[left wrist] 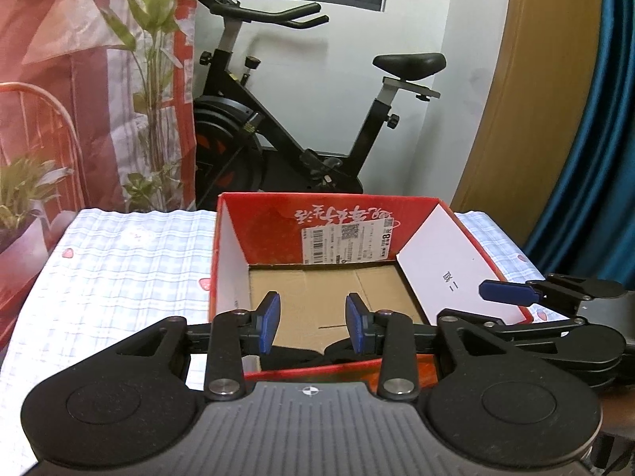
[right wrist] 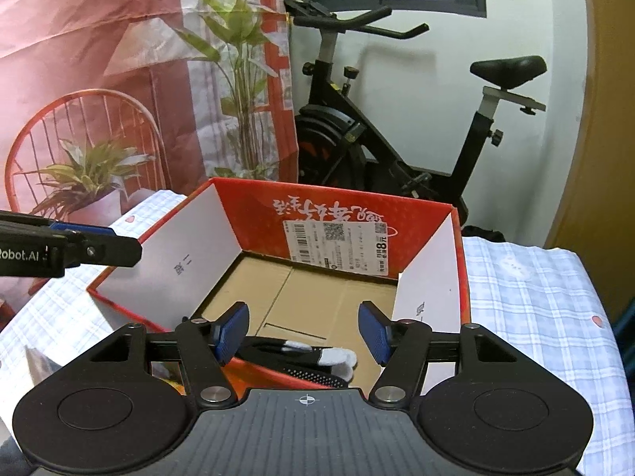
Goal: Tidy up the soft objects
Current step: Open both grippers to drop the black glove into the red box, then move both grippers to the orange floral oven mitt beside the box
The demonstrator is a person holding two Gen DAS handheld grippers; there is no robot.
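The left gripper (left wrist: 312, 323) has its blue fingers (left wrist: 269, 322) parted with nothing between them, poised over the near rim of the red box (left wrist: 337, 214). The right gripper (right wrist: 304, 332), also over that near rim, has its fingers (right wrist: 232, 331) spread wider and likewise empty. Just beyond and below them, black-and-white soft items (right wrist: 313, 359), apparently socks, lie on the cardboard floor at the box's near end. The box sits on a desk covered by a checked cloth (left wrist: 119, 269). Behind the box stands an exercise bike (left wrist: 317, 111), with a red printed backdrop (left wrist: 79, 79) to the left of it.
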